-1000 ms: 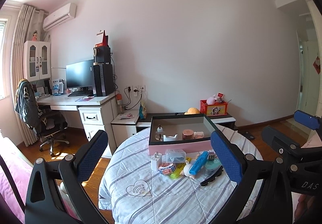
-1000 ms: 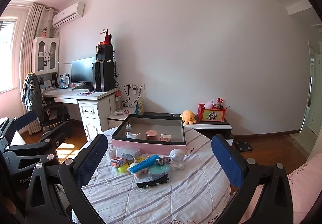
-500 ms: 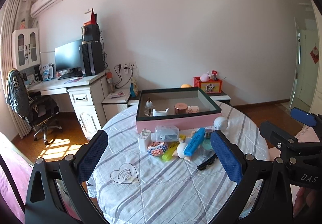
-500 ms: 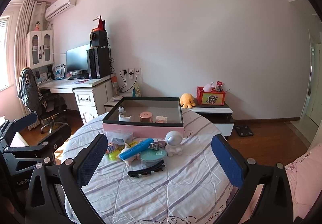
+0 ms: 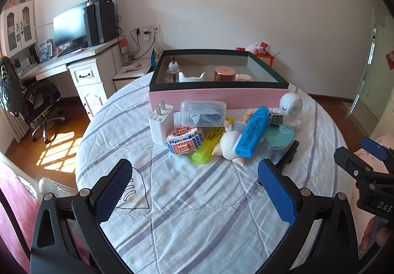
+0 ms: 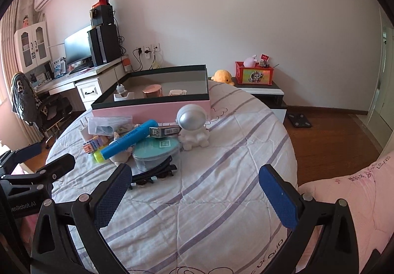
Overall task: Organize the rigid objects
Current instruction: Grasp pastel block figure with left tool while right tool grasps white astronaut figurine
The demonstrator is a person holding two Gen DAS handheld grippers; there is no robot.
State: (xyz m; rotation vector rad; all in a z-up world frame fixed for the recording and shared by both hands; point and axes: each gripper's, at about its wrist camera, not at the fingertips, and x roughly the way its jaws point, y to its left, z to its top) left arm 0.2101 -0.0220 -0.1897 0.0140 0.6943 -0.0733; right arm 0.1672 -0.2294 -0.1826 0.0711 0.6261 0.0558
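Left claw [image 5: 197, 190] open | clutter before pink box [image 5: 216, 98] | hair clip [image 6: 154, 173] nearest

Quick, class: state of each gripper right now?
Left gripper: open, holding nothing.
Right gripper: open, holding nothing.

Hair clip [image 5: 287, 158] partly hidden behind left fingers [image 5: 275, 192].

Small items sit heaped in front of the pink box [image 5: 216, 97]. A blue marker [image 5: 251, 135] lies tilted across the pile; a white astronaut figure [image 6: 193, 126] stands upright alongside.
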